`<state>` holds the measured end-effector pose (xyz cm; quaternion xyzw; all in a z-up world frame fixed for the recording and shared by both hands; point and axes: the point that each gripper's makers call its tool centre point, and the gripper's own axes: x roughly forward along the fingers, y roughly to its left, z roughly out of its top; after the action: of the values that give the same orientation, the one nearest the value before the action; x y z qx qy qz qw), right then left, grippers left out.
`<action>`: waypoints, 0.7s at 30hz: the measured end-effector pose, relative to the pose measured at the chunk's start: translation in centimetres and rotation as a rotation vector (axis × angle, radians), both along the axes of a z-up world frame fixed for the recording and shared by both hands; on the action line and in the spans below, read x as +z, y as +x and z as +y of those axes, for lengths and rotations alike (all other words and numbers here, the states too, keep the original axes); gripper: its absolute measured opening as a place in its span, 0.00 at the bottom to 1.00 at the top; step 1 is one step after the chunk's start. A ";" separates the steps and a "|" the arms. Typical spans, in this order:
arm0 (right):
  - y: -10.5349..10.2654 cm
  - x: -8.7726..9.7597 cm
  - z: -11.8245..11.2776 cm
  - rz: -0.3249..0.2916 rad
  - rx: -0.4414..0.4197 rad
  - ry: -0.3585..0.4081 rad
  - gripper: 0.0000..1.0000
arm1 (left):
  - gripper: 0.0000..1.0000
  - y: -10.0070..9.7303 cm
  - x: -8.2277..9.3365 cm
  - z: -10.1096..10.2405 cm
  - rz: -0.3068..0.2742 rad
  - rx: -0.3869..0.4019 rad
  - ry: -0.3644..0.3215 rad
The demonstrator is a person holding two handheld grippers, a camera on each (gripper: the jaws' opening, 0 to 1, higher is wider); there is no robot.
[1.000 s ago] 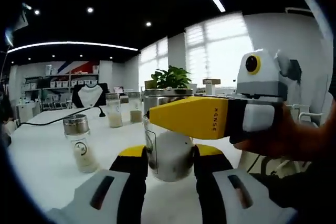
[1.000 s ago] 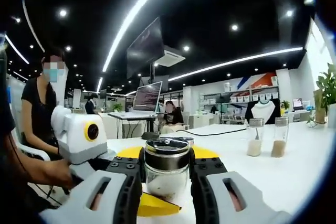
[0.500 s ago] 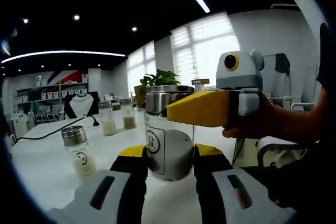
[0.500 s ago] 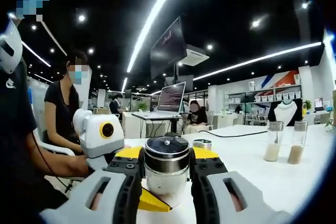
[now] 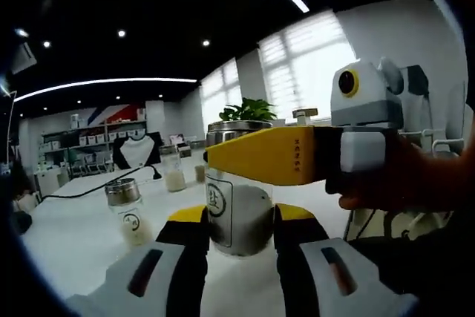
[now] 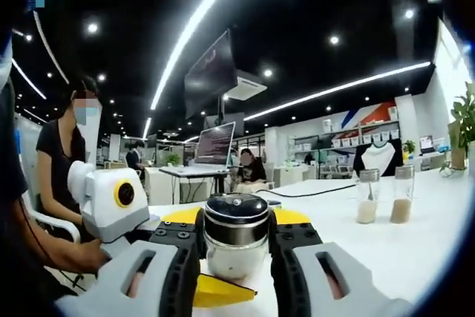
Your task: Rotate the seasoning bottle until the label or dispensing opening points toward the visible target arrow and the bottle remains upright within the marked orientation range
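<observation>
The seasoning bottle [image 5: 241, 220] is a clear jar of white powder with a steel lid, and its square label [image 5: 216, 202] shows on its left side. My left gripper [image 5: 237, 214] is shut on the jar's lower body. The right gripper's yellow jaw [image 5: 267, 155] crosses in front at lid height, with a hand behind it. In the right gripper view my right gripper [image 6: 236, 222] is shut on the bottle's steel lid [image 6: 236, 213], and the glass body [image 6: 236, 257] hangs upright below. The left gripper [image 6: 113, 198] shows at the left, with its yellow jaw under the bottle.
A small steel-capped shaker [image 5: 130, 213] stands on the white table [image 5: 67, 235] to the left, with two jars [image 5: 175, 176] and a black cable [image 5: 89, 187] further back. Two glass jars [image 6: 367, 194] stand at right. A seated person [image 6: 70, 154] and a laptop [image 6: 211, 146] are behind.
Both views have swung with the hands while both grippers keep hold of the bottle. The label, at the bottle's left edge a second ago, now faces the left gripper view more.
</observation>
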<state>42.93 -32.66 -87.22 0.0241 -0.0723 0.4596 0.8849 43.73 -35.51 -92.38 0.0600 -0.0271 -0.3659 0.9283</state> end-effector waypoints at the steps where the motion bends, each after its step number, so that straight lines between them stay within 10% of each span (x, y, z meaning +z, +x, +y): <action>1: 0.1 -0.1 -0.1 0.009 -0.017 -0.007 0.32 | 0.35 0.0 0.0 0.0 0.001 0.003 0.003; 21: 1.2 -0.5 -0.6 -0.010 -0.235 -0.013 0.33 | 0.35 0.9 -0.4 0.2 -0.025 0.159 -0.001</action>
<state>44.11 -33.22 -87.76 0.0073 -0.0759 0.3533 0.9324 44.60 -35.36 -92.76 0.0661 -0.0340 -0.2903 0.9540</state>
